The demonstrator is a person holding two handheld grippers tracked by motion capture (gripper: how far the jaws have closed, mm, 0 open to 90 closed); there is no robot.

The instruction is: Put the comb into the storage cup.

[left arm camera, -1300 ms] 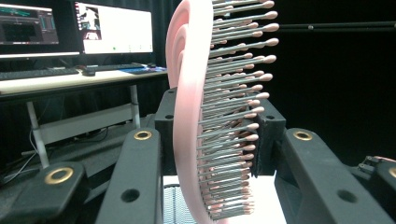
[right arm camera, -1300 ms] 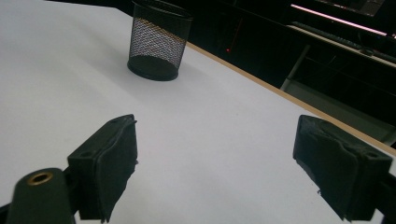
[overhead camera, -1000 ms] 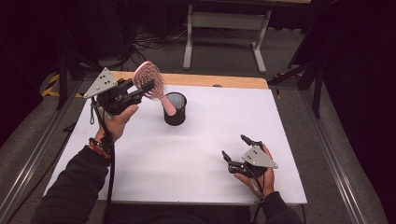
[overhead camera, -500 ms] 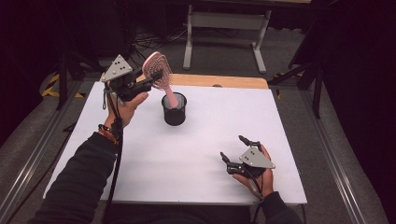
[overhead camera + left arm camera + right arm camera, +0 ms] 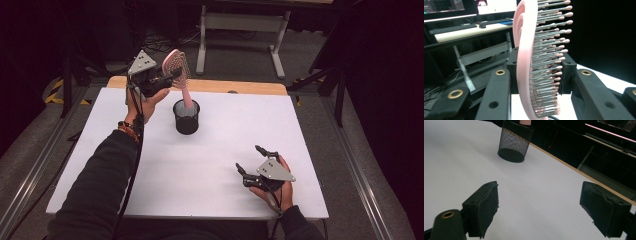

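A pink hairbrush [image 5: 178, 70] stands nearly upright, its handle down inside a black mesh cup [image 5: 186, 117] at the far left of the white worktop [image 5: 200, 160]. The left hand-held gripper [image 5: 167, 79] is clenched on the brush head from the left, bristles between its jaws, the left forearm reaching far across the worktop. The right hand-held gripper [image 5: 248, 160] rests released, jaws wide apart, near the right front edge, well apart from the cup.

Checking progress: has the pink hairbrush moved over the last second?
Yes. The pink hairbrush, clamped in the left claw, swung upright, handle in the black mesh cup.
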